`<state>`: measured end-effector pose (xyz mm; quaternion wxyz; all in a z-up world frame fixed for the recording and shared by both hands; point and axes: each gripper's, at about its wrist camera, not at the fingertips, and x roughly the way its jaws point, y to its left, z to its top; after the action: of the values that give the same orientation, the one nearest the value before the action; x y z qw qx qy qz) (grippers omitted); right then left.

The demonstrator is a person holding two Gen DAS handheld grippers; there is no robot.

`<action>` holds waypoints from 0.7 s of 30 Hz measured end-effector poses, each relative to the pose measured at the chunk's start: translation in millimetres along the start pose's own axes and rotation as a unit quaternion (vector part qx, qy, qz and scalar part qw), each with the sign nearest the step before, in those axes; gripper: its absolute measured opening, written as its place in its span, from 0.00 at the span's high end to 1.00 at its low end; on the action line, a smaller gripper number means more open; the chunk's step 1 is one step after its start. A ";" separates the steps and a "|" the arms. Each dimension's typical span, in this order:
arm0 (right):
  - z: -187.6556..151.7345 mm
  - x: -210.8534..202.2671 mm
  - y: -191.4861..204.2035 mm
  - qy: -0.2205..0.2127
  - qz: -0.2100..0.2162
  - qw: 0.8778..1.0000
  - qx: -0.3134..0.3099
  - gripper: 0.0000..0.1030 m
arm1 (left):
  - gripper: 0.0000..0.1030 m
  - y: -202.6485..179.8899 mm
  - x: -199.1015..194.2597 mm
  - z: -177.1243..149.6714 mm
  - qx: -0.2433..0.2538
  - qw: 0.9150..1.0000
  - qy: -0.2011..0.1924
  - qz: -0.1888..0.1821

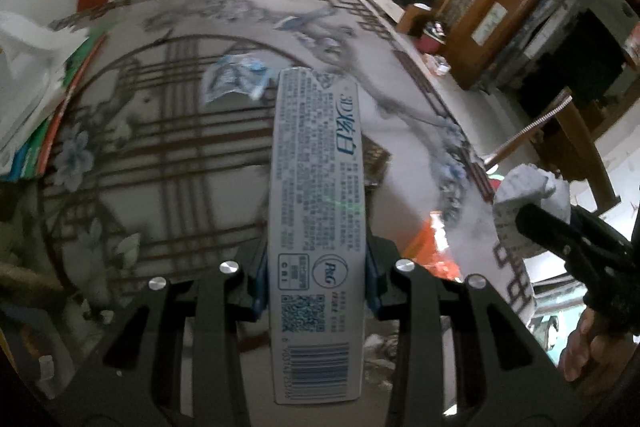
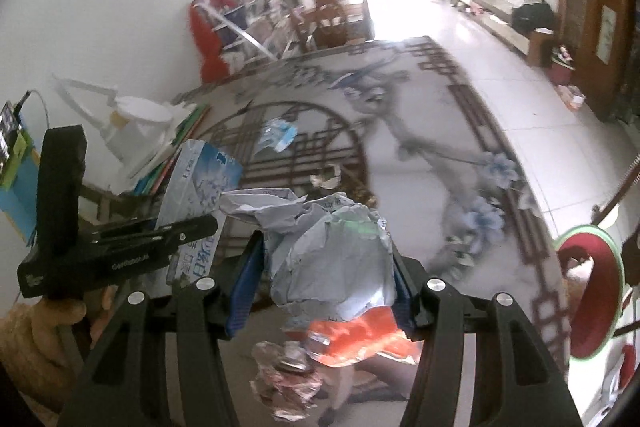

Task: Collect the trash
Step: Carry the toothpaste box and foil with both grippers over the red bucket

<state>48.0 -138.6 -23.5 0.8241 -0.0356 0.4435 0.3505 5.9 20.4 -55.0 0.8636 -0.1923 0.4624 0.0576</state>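
We see our left gripper clamped on a long white toothpaste box with blue print, raised above the patterned table. Our right gripper pinches a crumpled pale-grey paper wad lifted over the table too.

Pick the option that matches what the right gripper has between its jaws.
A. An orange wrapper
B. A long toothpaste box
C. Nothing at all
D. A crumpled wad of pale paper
D. In the right wrist view the right gripper has its blue pads pressed on both sides of a crumpled paper wad, while the toothpaste box sits in the left gripper and the orange wrapper lies on the table below.
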 end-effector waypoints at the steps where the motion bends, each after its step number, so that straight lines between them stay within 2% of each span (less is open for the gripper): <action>1: -1.2 -3.2 -5.9 -0.002 -0.004 1.000 0.006 0.47 | 0.66 -5.8 0.9 0.0 0.005 1.000 0.000 -0.002; 9: -12.4 -23.9 -45.0 -0.011 -0.027 0.999 0.038 0.46 | 0.66 -43.0 6.5 4.8 0.036 0.999 -0.005 -0.003; 21: -13.3 -41.3 -103.6 -0.014 -0.039 0.997 0.064 0.46 | 0.66 -85.3 17.3 22.1 0.042 0.999 -0.014 -0.004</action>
<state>86.8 -244.0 -26.5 0.8441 0.0046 0.4514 0.2893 56.6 -50.9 -34.4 0.8774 -0.1568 0.4518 0.0371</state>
